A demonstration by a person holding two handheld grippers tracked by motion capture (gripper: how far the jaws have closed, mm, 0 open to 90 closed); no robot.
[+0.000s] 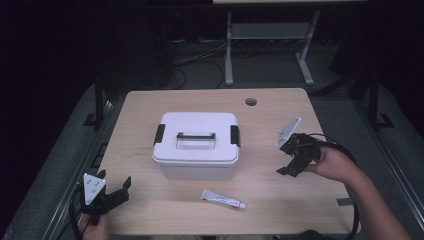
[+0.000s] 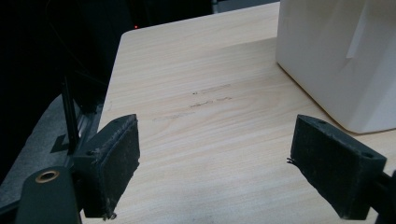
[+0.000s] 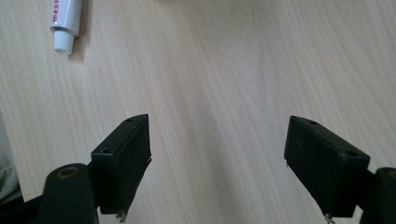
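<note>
Looking down from the high view, we see a light wooden table (image 1: 150,107) with a white lidded box (image 1: 196,145) at its centre. The box has a black handle on the lid and a black latch on each short side. A small white tube (image 1: 223,199) lies flat on the table just in front of the box, toward its right corner and apart from it, cap end pointing right. The left gripper (image 1: 114,191) sits at the near left corner of the table, held by a hand at the bottom edge; its jaws are spread wide and hold nothing. The right gripper (image 1: 289,156) is held by the right hand (image 1: 334,165) over the right part of the table, to the right of the box and apart from it, also spread and empty.

In the left gripper view, we see the left gripper (image 2: 215,163) with both black jaws far apart over bare tabletop, nothing between them. The near left corner of the white box (image 2: 341,56) stands ahead and to the right, clear of the jaws.

In the right gripper view, we see the right gripper (image 3: 217,163) fully spread above bare wood, gripping nothing. The cap end of the tube (image 3: 64,23) lies at the upper left, well apart from the jaws.
</note>
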